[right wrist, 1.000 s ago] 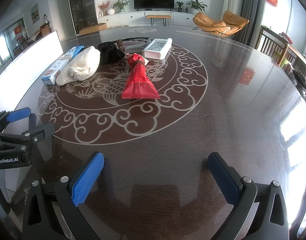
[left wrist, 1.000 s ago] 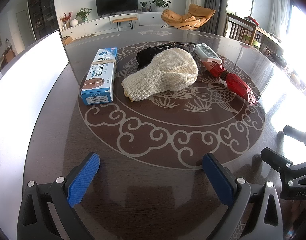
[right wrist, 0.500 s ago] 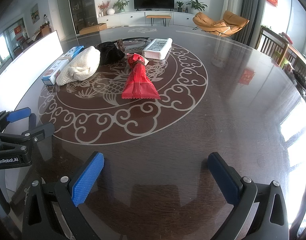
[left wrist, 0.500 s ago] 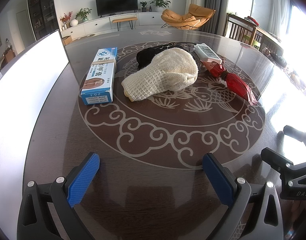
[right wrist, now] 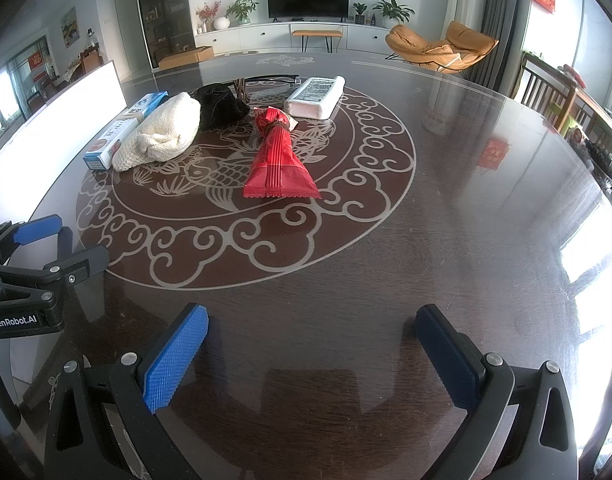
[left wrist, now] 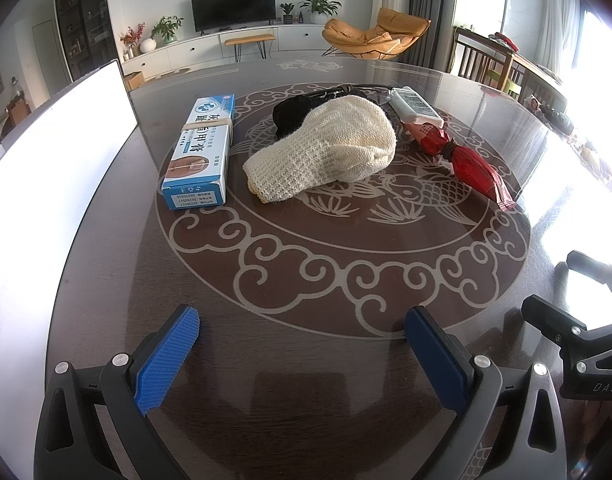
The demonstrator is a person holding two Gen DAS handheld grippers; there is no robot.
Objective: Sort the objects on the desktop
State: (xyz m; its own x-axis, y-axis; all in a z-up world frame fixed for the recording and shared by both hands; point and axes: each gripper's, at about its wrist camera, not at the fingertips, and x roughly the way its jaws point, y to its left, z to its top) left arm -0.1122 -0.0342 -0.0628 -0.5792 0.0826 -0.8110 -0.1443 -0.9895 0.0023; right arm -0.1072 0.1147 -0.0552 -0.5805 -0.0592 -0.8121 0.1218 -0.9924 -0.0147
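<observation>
On the dark round table (left wrist: 306,360) lie a blue-and-white box (left wrist: 202,148), a cream knitted piece (left wrist: 329,148), a black cloth (left wrist: 292,114), a white tube (left wrist: 415,106) and a red packet (left wrist: 469,164). The right wrist view shows the same row: box (right wrist: 122,132), cream knit (right wrist: 166,132), black cloth (right wrist: 220,106), red packet (right wrist: 278,156), white tube (right wrist: 317,96). My left gripper (left wrist: 302,354) stands open near the table's front edge, well short of the box. My right gripper (right wrist: 311,354) is open too, with nothing between its fingers.
A white panel (left wrist: 54,128) stands along the table's left side. Dark glasses (right wrist: 270,79) lie behind the black cloth. Bare tabletop spreads to the right (right wrist: 485,200). Chairs (right wrist: 553,92) stand beyond the right rim; each gripper shows at the edge of the other's view.
</observation>
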